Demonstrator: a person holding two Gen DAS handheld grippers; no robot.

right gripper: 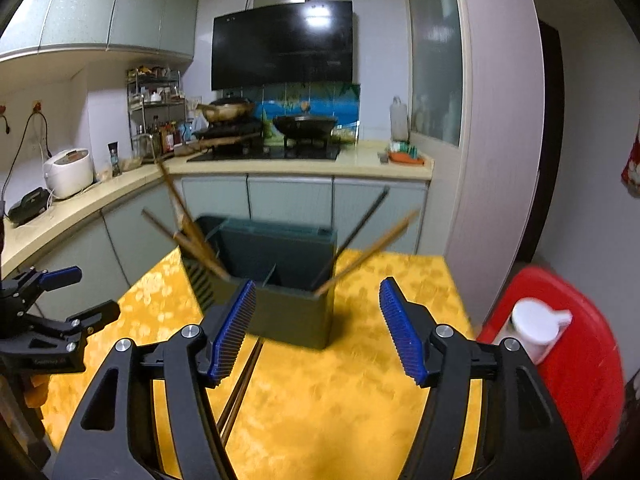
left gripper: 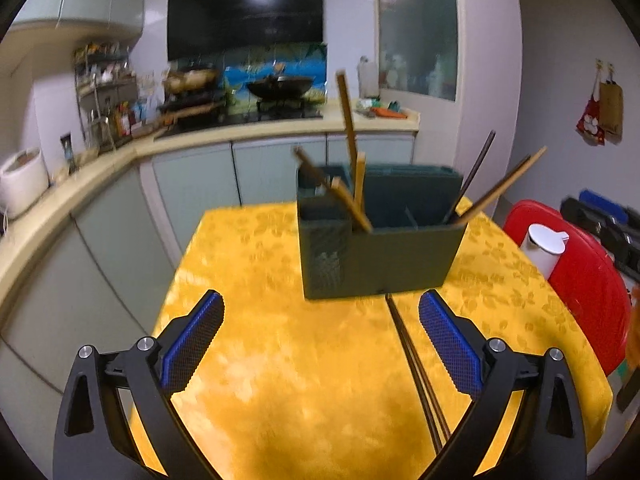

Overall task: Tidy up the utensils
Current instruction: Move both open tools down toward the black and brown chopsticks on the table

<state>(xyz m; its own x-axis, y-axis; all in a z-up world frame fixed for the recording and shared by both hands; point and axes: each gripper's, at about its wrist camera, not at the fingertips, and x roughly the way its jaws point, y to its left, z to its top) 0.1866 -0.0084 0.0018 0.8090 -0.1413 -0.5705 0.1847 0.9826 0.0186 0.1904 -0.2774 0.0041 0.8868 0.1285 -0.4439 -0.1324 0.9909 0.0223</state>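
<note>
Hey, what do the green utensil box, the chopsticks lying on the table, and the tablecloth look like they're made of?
Box: likely matte plastic, with flat molded walls and a slotted side. Chopsticks: dark, thin, maybe lacquered wood; blur leaves it open. Tablecloth: glossy yellow fabric, satin-like, with a woven floral pattern.

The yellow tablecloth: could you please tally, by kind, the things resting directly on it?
Green utensil holder: 1
Dark loose chopsticks: 2
Total: 3
</note>
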